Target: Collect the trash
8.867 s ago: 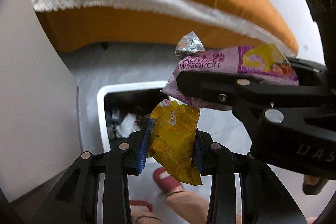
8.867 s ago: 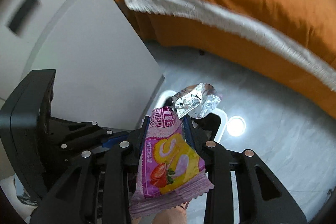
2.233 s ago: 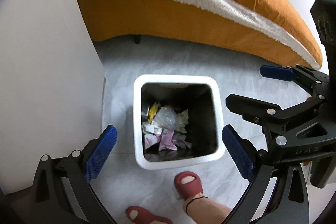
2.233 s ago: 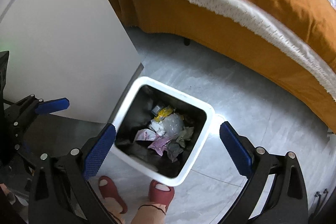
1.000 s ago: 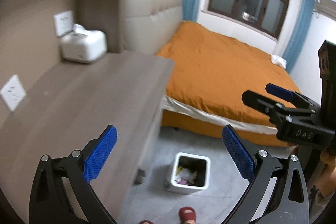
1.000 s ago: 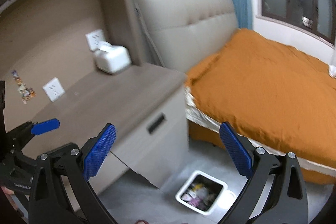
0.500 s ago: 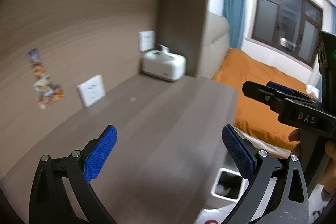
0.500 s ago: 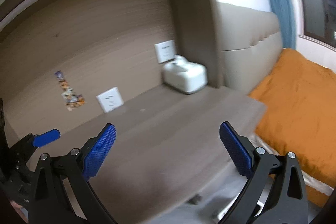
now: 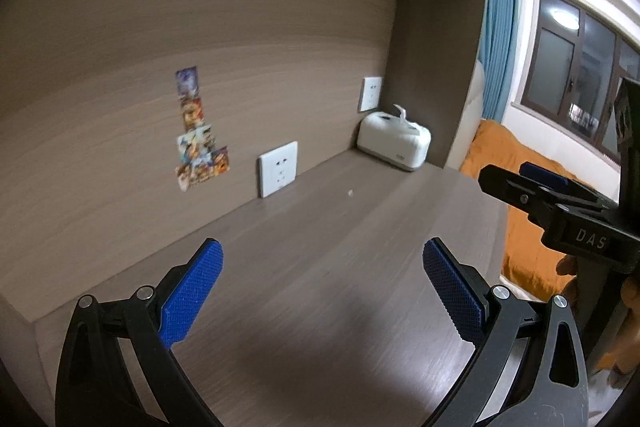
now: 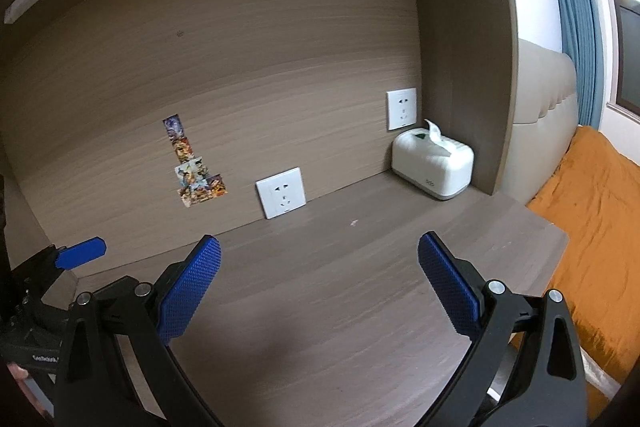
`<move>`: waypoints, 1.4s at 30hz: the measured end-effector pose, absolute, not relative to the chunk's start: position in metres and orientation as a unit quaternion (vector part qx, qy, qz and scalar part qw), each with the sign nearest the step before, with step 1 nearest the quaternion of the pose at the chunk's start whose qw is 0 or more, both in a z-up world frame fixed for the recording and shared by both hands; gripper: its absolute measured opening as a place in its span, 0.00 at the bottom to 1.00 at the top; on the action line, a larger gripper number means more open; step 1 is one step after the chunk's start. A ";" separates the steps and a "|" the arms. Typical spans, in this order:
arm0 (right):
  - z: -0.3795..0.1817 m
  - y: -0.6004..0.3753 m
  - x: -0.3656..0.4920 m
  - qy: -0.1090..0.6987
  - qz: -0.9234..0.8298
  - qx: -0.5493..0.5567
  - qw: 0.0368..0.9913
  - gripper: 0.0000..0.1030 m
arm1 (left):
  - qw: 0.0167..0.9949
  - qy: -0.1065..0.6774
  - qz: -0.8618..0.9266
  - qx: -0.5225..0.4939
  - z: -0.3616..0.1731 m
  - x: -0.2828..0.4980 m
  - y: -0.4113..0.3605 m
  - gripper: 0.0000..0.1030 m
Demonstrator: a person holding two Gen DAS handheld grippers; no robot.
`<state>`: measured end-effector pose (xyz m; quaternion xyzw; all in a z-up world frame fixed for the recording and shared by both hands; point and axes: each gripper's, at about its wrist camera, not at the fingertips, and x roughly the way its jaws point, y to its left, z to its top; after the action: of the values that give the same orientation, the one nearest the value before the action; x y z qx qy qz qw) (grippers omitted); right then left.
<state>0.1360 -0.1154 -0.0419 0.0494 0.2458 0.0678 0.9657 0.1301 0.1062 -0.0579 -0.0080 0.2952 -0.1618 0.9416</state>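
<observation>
Left gripper (image 9: pixel 322 285) wide open, holding nothing, over table (image 9: pixel 320 251). Right gripper (image 10: pixel 320 281) same. Tissue box (image 10: pixel 432 167) far corner, crumb (image 10: pixel 353 223) mid-table.

Both wrist views above desk (image 9: pixel 320 287) (facing wall)

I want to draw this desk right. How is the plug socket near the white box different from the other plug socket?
The socket by the tissue box sits higher on the wall, above the tissue box. The lower socket sits almost at the desk, nearer the stickers, and looks bigger, being closer. Both are white squares.
</observation>
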 end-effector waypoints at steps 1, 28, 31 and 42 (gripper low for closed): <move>-0.043 -0.113 0.136 0.246 0.069 0.049 0.966 0.96 | 0.940 0.300 -0.160 -0.008 -0.059 0.131 0.109 0.95; -0.042 -0.074 0.134 0.246 0.089 0.012 0.965 0.96 | 0.951 0.293 -0.100 0.018 -0.048 0.125 0.123 0.95; -0.043 -0.076 0.131 0.247 0.085 0.013 0.965 0.96 | 0.950 0.293 -0.104 0.021 -0.049 0.127 0.120 0.95; -0.044 -0.086 0.126 0.250 0.075 0.016 0.965 0.96 | 0.949 0.293 -0.117 0.025 -0.050 0.128 0.113 0.95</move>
<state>0.1256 -0.0858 -0.0435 0.0159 0.2495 0.0748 0.9653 0.1284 0.1130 -0.0498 0.0250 0.2931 -0.1167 0.9486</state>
